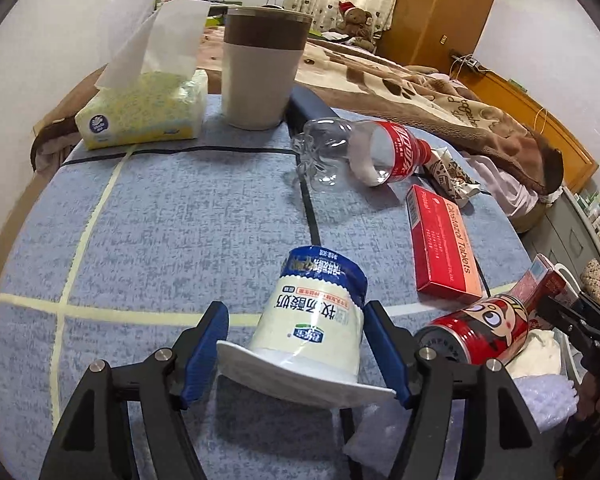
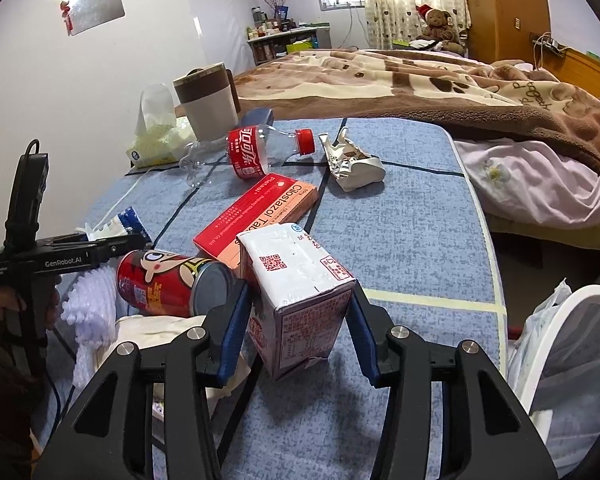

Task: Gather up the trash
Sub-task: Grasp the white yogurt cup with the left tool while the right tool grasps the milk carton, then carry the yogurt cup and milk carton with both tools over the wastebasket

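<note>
My left gripper (image 1: 296, 324) has its blue pads on both sides of a white and blue yogurt cup (image 1: 316, 312) that is upside down above the blue cloth. My right gripper (image 2: 296, 312) is shut on a pink and white milk carton (image 2: 300, 292), tilted, low over the table. A red cartoon can (image 2: 172, 284) lies on its side left of the carton; it also shows in the left wrist view (image 1: 476, 332). A red tablet box (image 2: 256, 216), an empty cola bottle (image 2: 252, 152) and a crumpled wrapper (image 2: 352, 164) lie farther back.
A tissue pack (image 1: 140, 112) and a brown-banded tumbler (image 1: 260, 68) stand at the far edge. White bubble wrap (image 2: 92, 308) and cloth lie at the near left. A white bin with a plastic liner (image 2: 560, 344) stands right of the table. A bed lies beyond.
</note>
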`<action>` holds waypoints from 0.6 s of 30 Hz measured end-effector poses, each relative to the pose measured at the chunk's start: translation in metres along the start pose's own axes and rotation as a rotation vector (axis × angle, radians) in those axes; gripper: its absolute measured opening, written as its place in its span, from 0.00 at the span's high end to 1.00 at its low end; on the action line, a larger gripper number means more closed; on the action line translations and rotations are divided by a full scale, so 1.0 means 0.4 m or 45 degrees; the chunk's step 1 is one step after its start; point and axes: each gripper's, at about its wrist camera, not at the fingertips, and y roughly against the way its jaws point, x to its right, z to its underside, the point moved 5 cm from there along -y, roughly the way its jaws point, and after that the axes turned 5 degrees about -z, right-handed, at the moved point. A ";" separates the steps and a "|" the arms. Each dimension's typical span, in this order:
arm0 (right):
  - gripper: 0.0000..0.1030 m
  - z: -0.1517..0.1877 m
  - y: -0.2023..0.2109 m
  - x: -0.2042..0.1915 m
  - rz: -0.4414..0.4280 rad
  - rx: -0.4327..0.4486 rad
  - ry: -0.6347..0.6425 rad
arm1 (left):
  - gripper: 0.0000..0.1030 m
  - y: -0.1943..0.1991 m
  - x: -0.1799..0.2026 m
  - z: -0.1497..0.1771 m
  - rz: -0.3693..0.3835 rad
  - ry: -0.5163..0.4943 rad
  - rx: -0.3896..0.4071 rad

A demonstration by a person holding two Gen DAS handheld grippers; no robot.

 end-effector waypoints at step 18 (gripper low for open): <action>0.62 0.004 0.039 0.001 -0.001 0.076 -0.012 | 0.35 0.099 0.020 0.027 -0.116 -0.042 0.115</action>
